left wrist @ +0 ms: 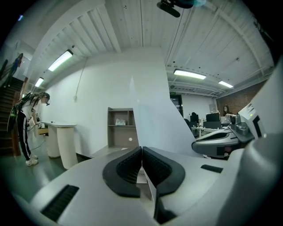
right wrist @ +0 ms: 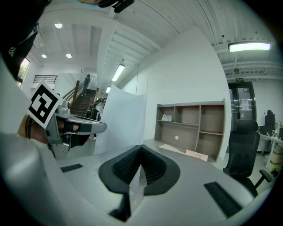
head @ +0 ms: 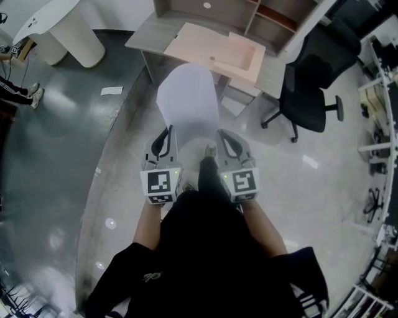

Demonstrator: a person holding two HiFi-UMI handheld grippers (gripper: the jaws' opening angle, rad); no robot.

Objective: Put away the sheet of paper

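Observation:
A white sheet of paper (head: pixel 187 99) is held up in the air between both grippers, bowed and rising away from me. My left gripper (head: pixel 166 135) is shut on its left lower edge, and my right gripper (head: pixel 224 138) is shut on its right lower edge. In the left gripper view the black pads (left wrist: pixel 128 167) pinch the sheet (left wrist: pixel 154 110), which stands up and hides much of the room. The right gripper view shows its jaws (right wrist: pixel 140 165) closed on the paper's edge, with the sheet (right wrist: pixel 121 121) rising at the left next to the other gripper (right wrist: pixel 70 128).
Ahead stands a grey desk (head: pixel 149 34) with an open shelf unit (head: pixel 249 12) and a pale pink board (head: pixel 217 49) lying on it. A black office chair (head: pixel 311 81) is at its right. A white rounded counter (head: pixel 68 31) and a person's legs (head: pixel 18 90) are at the left.

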